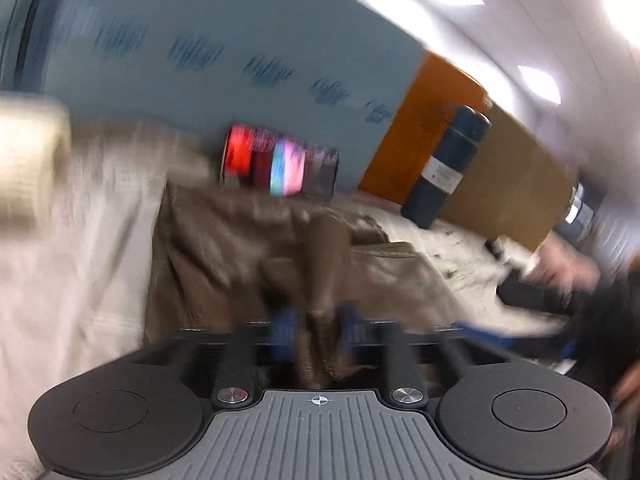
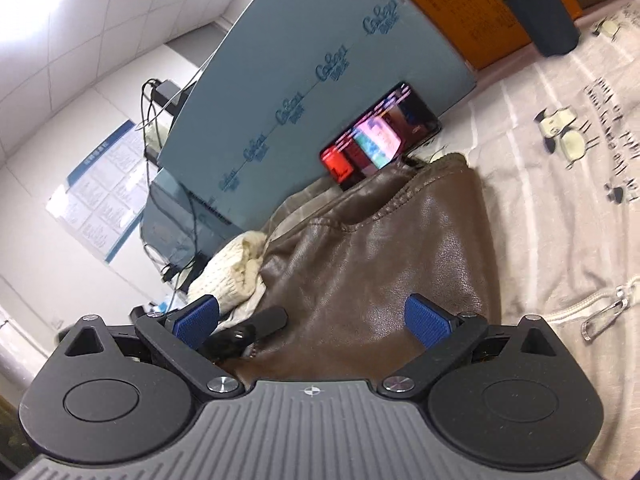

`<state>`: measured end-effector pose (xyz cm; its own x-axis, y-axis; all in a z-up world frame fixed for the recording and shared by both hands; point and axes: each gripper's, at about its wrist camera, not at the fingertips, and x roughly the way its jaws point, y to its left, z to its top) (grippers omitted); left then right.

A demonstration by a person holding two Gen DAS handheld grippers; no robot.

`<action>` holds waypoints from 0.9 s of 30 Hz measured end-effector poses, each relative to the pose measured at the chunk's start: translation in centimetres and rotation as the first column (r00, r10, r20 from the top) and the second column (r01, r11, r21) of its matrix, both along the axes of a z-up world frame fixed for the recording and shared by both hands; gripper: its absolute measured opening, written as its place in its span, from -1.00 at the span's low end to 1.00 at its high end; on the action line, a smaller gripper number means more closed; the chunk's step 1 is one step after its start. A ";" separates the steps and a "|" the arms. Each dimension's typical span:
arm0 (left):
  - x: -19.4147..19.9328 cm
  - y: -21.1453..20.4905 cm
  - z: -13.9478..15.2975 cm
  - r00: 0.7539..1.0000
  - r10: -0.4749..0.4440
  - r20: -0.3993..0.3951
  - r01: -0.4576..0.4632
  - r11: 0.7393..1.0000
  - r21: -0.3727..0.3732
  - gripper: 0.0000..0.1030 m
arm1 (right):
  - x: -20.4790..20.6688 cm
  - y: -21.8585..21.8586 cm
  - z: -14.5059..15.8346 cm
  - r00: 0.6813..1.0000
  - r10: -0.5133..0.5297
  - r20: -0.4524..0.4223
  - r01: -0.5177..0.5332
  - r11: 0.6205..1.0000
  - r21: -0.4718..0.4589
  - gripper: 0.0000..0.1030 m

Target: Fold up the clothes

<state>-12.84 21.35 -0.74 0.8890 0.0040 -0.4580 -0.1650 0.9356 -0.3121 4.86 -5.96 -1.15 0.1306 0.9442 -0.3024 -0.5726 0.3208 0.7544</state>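
A brown leather garment (image 1: pixel 240 248) lies on a cream printed sheet (image 1: pixel 72 264). My left gripper (image 1: pixel 318 324) is shut on a fold of the brown leather garment, which rises between its blue pads; this view is motion-blurred. In the right wrist view the same garment (image 2: pixel 380 248) lies partly folded, with a cream knitted garment (image 2: pixel 232 268) beside it at the left. My right gripper (image 2: pixel 312 320) is open and empty, its blue pads (image 2: pixel 426 318) wide apart just above the near edge of the leather.
A lit phone (image 2: pixel 376 136) leans against a grey-blue board (image 2: pixel 304 80) behind the clothes. A dark blue bottle (image 1: pixel 444 168) stands by an orange box (image 1: pixel 424 128). A drawstring (image 2: pixel 596 312) lies on the printed sheet (image 2: pixel 560 184) at the right. A hand (image 1: pixel 560 264) shows at the right.
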 end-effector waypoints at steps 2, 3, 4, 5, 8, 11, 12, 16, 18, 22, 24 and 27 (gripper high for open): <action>-0.9 -0.5 0.6 0.999 0.003 0.050 -0.005 0.999 0.033 -0.80 | 0.0 -0.3 0.1 1.000 -0.006 -0.001 0.006 1.000 0.019 0.94; -1.5 -0.7 1.0 0.997 0.012 0.074 -0.016 0.999 0.048 -0.80 | -0.1 -0.5 0.2 1.000 -0.008 0.000 0.008 0.999 0.034 0.94; -1.8 -0.7 1.3 0.996 0.024 0.086 -0.030 0.997 0.071 -0.80 | -0.1 -0.8 0.4 1.000 -0.009 0.006 0.008 0.999 0.050 0.94; -1.9 -0.8 1.4 0.996 0.031 0.084 -0.039 0.994 0.097 -0.79 | -0.1 -1.0 0.6 1.000 -0.010 0.009 0.010 0.998 0.067 0.94; -1.6 -0.8 1.0 0.998 0.043 0.041 -0.048 0.990 0.133 -0.78 | 0.0 -1.5 0.8 1.000 0.006 -0.006 -0.005 0.995 0.101 0.95; -0.9 -1.2 0.0 0.999 0.050 -0.020 -0.046 0.985 0.163 -0.74 | 0.2 -1.1 0.5 0.999 0.033 -0.034 -0.030 0.996 0.087 0.95; -0.7 -1.3 -0.1 0.998 0.054 -0.032 -0.048 0.984 0.173 -0.69 | 0.2 -0.9 0.4 0.998 0.038 -0.040 -0.035 0.997 0.065 0.95; -0.4 -1.1 -0.5 0.997 0.063 -0.049 -0.054 0.984 0.171 -0.59 | 0.2 0.0 0.0 0.999 0.035 -0.039 -0.036 0.999 -0.015 0.95; -0.4 -0.9 -0.5 0.997 0.065 -0.044 -0.058 0.986 0.158 -0.58 | 0.1 -0.1 0.0 0.999 0.034 -0.028 -0.035 0.999 -0.011 0.95; -0.8 -0.5 0.2 0.999 0.051 0.001 -0.051 0.991 0.126 -0.53 | -0.4 -0.7 0.3 0.999 0.035 0.004 -0.035 0.998 0.048 0.95; -1.0 -0.4 0.7 0.999 0.049 0.019 -0.051 0.990 0.129 -0.33 | -0.5 -1.0 0.5 0.999 0.035 0.014 -0.036 0.997 0.074 0.95; -0.8 -0.6 1.8 0.997 0.069 0.037 -0.075 0.983 0.170 0.19 | -0.4 -1.0 0.5 1.000 0.017 0.013 -0.018 0.997 0.071 0.95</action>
